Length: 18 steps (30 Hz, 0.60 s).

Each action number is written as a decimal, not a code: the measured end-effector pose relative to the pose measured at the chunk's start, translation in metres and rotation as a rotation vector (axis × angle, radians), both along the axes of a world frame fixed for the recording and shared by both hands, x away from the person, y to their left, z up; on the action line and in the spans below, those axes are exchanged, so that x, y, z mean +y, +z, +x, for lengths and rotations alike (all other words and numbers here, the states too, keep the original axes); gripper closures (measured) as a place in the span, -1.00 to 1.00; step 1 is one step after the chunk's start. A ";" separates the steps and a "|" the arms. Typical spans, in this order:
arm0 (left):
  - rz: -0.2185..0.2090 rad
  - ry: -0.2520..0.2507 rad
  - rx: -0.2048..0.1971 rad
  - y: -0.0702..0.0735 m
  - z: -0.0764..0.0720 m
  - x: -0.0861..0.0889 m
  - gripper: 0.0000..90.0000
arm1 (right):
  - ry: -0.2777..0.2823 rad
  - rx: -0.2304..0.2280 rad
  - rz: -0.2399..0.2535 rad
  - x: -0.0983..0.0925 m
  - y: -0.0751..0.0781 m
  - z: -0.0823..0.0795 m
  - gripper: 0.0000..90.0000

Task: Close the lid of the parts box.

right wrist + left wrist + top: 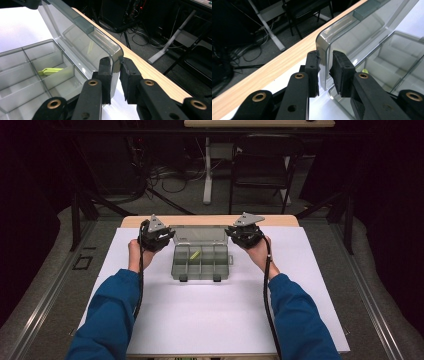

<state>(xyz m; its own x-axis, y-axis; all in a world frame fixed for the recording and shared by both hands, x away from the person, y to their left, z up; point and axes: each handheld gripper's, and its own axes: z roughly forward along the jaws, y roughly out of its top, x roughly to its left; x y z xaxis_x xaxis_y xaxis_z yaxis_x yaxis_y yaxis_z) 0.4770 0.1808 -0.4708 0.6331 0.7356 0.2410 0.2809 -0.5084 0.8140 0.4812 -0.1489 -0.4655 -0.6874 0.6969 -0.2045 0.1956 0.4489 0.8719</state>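
White sheet (200,320) spread over a wooden table (210,221), its bare far edge showing as a tan strip beyond the sheet. Near the sheet's far middle, a clear grey compartment box (200,265), two dark latches on its near side, divided into small cells. Lid (199,236) swung up and standing open along the far side (translucent, so the cells behind read through it in both gripper views). Blue sleeves (112,315) entering from the bottom, a hand behind each tool. Left gripper (156,238) at the lid's left corner, grey plate on top, cable trailing back along the forearm; in the left gripper view, black pads (313,68) pinched on either side of the lid's rounded corner edge (324,62), clamped onto the plastic. Right gripper (245,234) at the lid's right corner; in the right gripper view, pads (106,75) likewise closed against the lid wall (116,58), gripping it. Inside one cell of the far row, lying flat, a small yellow-green piece (51,71), also visible from above (195,254). Beyond the table, dim floor with cables, a white table leg (207,170) and a dark chair (260,160).
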 end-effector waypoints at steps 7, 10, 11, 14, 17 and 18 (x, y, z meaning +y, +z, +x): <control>0.023 -0.008 -0.025 0.012 -0.001 0.004 0.40 | 0.005 0.000 -0.009 0.000 0.000 -0.001 0.76; 0.015 -0.037 -0.026 0.014 -0.002 0.006 0.46 | 0.008 -0.004 -0.010 0.000 -0.001 -0.003 0.76; 0.015 -0.049 -0.024 0.015 -0.003 0.005 0.49 | 0.010 -0.005 -0.012 0.000 -0.001 -0.004 0.76; 0.020 -0.073 -0.027 0.014 -0.005 0.003 0.60 | 0.014 -0.005 -0.018 0.000 -0.003 -0.006 0.76; 0.026 -0.083 -0.031 0.014 -0.008 0.002 0.63 | 0.016 -0.006 -0.020 0.000 -0.004 -0.008 0.75; 0.023 -0.085 -0.031 0.014 -0.009 0.003 0.63 | 0.017 -0.006 -0.021 0.000 -0.004 -0.009 0.75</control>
